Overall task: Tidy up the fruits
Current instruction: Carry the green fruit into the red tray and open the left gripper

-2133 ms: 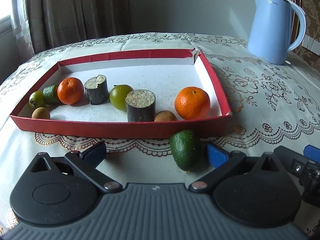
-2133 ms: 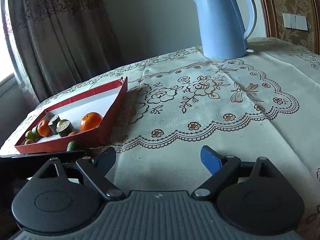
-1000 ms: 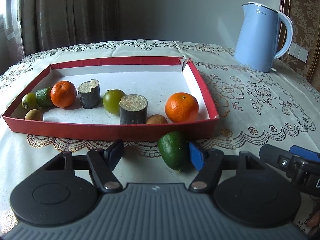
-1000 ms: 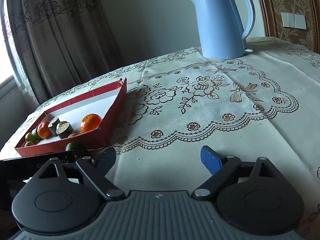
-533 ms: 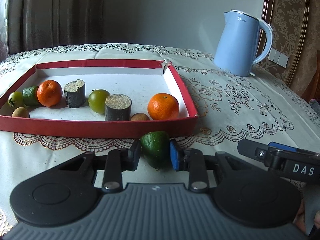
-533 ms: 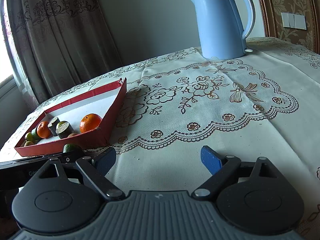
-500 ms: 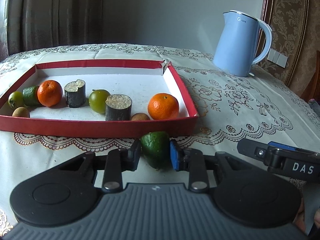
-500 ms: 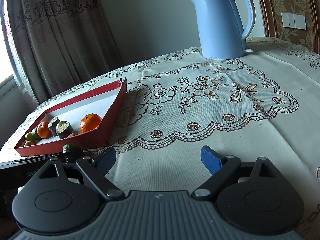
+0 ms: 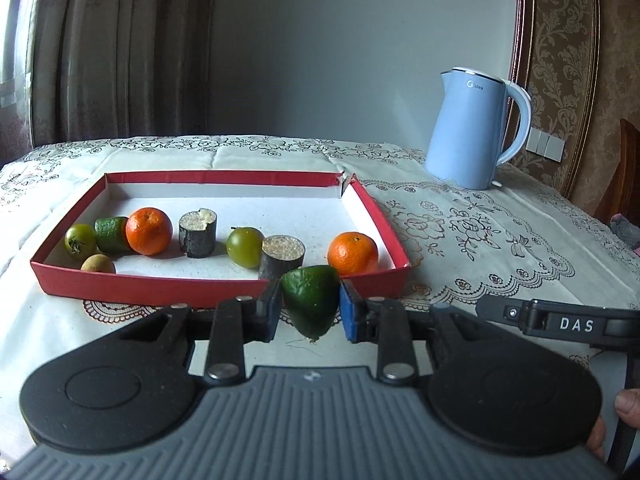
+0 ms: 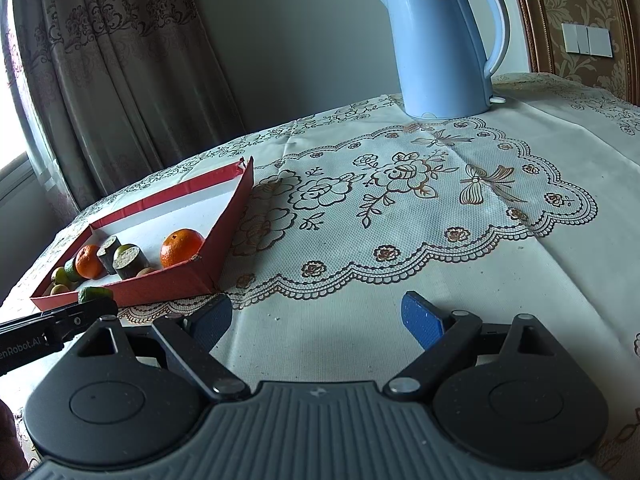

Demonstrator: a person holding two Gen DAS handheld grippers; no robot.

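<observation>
My left gripper is shut on a dark green fruit, held just above the cloth in front of the red tray. The same green fruit shows at the tray's near wall in the right wrist view. Inside the tray lie two oranges, two dark cut cane pieces, green round fruits, a green piece and a small brown fruit. My right gripper stands open over bare cloth, right of the tray.
A light blue kettle stands at the back right on the embroidered tablecloth. Curtains hang behind the table on the left. A dark chair edge shows at far right. A person's fingers hold the right gripper.
My left gripper closed on the green fruit, then lifted it off the cloth and moved toward the tray's front wall. The right gripper kept still and open.
</observation>
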